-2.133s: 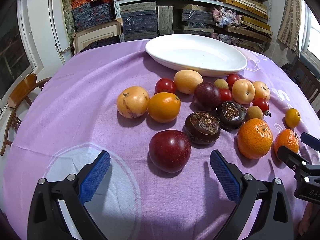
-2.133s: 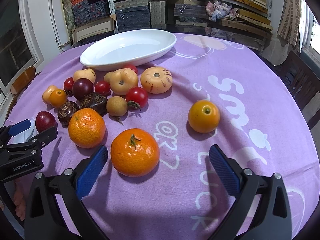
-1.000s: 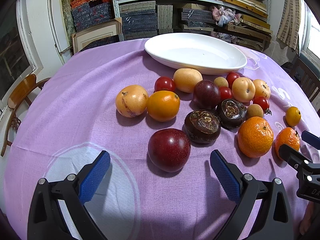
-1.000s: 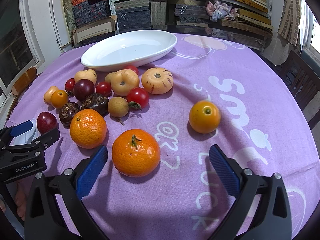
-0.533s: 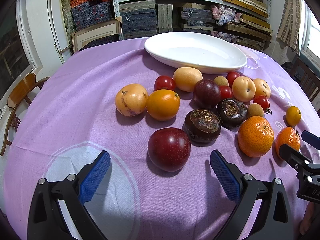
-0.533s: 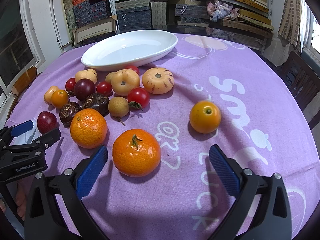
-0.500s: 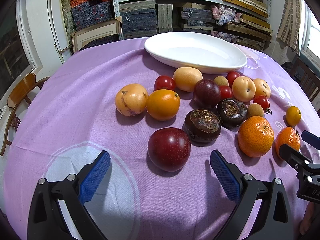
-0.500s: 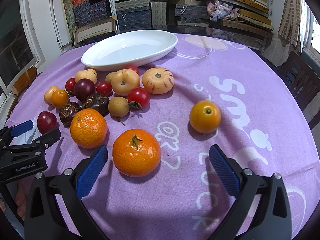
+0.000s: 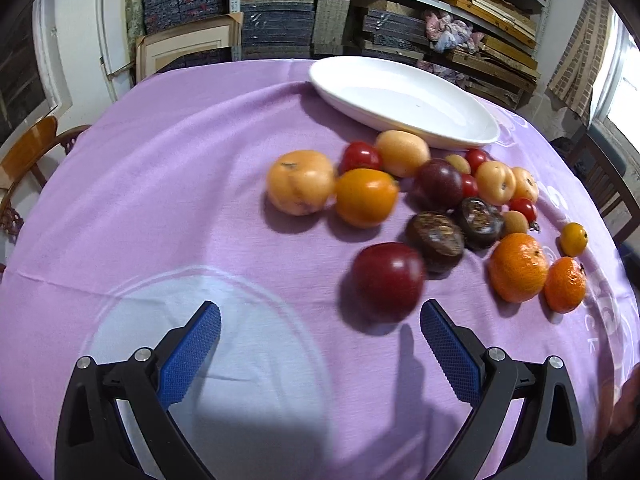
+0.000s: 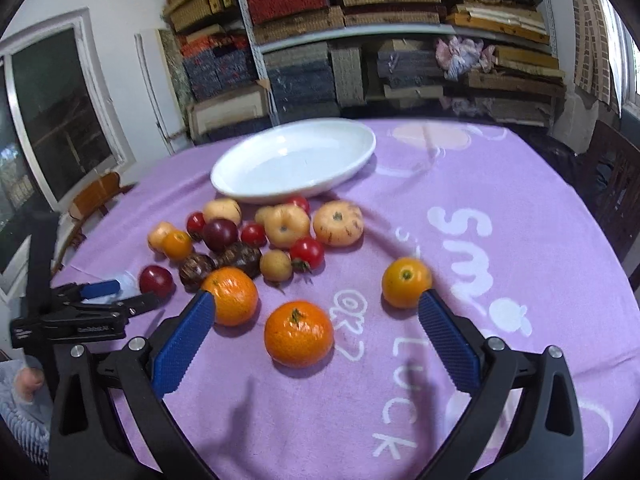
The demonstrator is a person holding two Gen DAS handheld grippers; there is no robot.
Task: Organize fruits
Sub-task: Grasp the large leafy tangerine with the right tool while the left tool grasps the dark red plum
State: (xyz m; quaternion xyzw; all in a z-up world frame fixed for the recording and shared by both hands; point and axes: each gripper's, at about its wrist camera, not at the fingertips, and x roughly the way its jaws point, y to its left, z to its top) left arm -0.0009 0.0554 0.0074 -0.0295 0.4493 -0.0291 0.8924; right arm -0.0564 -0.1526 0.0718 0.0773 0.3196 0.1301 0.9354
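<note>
Several fruits lie in a cluster on the purple tablecloth (image 9: 180,184) in front of an empty white oval dish (image 9: 404,100) (image 10: 296,160). In the left wrist view my left gripper (image 9: 320,340) is open over the cloth, with a dark red plum (image 9: 388,280) just ahead of its right finger. In the right wrist view my right gripper (image 10: 316,328) is open and raised, and a mandarin (image 10: 299,334) lies between its fingers on the cloth. A second mandarin (image 10: 234,296) and a yellow-orange tomato (image 10: 406,282) flank it. The left gripper (image 10: 104,300) shows at the left edge.
Shelves (image 10: 400,40) stacked with boxes and mats stand behind the table. A wooden chair (image 9: 28,152) is at the left and another chair (image 10: 616,184) at the right. A pale round print (image 9: 200,340) marks the cloth under the left gripper.
Both views have shifted. The left gripper has swung left, so the fruits now sit to its right. The right gripper has lifted and tilted up, showing more of the shelves.
</note>
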